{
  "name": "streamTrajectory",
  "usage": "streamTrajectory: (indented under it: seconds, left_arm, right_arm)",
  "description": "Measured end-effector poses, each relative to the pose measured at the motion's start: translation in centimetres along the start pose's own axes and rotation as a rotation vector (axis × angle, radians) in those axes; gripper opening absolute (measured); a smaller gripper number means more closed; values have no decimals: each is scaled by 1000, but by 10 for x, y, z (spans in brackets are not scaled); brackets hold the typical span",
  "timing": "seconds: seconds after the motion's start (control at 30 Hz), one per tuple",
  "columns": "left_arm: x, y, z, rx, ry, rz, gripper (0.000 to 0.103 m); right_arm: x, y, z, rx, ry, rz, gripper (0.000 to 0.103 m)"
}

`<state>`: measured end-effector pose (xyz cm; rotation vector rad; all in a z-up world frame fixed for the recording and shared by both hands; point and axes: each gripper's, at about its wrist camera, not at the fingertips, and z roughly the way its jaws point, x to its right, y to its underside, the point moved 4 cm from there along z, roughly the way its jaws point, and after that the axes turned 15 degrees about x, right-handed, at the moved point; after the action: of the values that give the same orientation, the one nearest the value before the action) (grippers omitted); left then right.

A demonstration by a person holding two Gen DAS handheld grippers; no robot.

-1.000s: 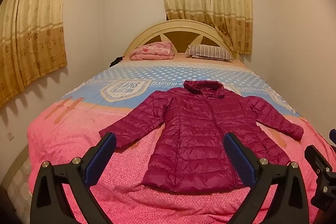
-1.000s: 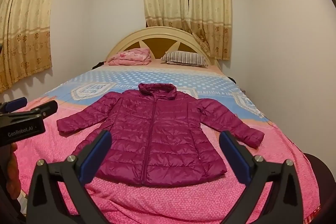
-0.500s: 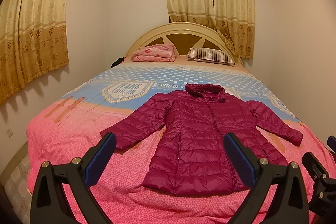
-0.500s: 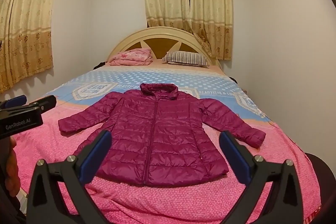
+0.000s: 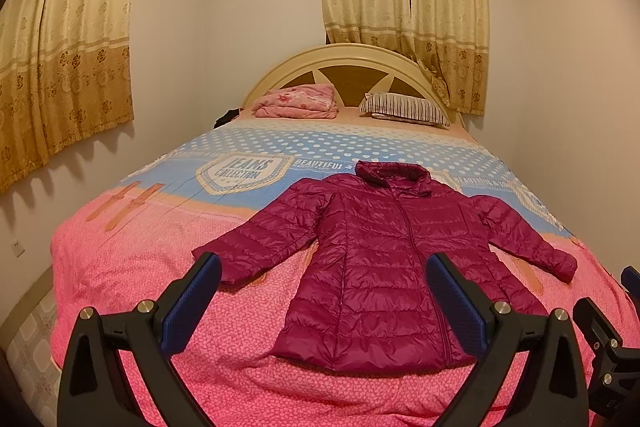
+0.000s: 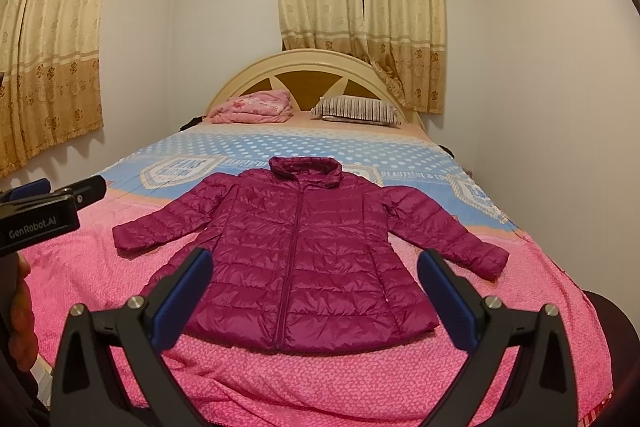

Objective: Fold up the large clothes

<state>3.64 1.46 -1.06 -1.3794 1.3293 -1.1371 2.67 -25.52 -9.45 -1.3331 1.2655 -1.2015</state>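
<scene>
A magenta quilted puffer jacket (image 5: pixel 384 267) (image 6: pixel 296 251) lies flat and face up on the pink bedspread (image 5: pixel 140 267), zipped, collar toward the headboard, both sleeves spread outward. My left gripper (image 5: pixel 324 291) hovers open above the foot of the bed, short of the jacket's hem and its left sleeve cuff (image 5: pixel 216 263). Over the hem, my right gripper (image 6: pixel 314 287) is open too, with nothing between its fingers. Neither gripper touches the jacket. The left gripper's body (image 6: pixel 40 215) shows at the left edge of the right wrist view.
A folded pink blanket (image 5: pixel 298 101) and a striped pillow (image 5: pixel 404 109) lie by the cream headboard (image 5: pixel 352 63). White walls close in on both sides of the bed. Curtains (image 5: pixel 404 7) hang behind and on the left. Part of a hand (image 6: pixel 20 315) shows at lower left.
Both views have drifted slightly; the jacket sits a little lower and further right in the left wrist view. The jacket itself has not moved, and both grippers stay open.
</scene>
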Motion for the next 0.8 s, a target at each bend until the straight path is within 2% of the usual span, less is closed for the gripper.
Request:
streamTrajectory:
  seconds: [0.8]
  left_arm:
    - [-2, 3, -1, -1, -3, -4, 102]
  right_arm:
    - [-3, 2, -1, -4, -8, 4, 103]
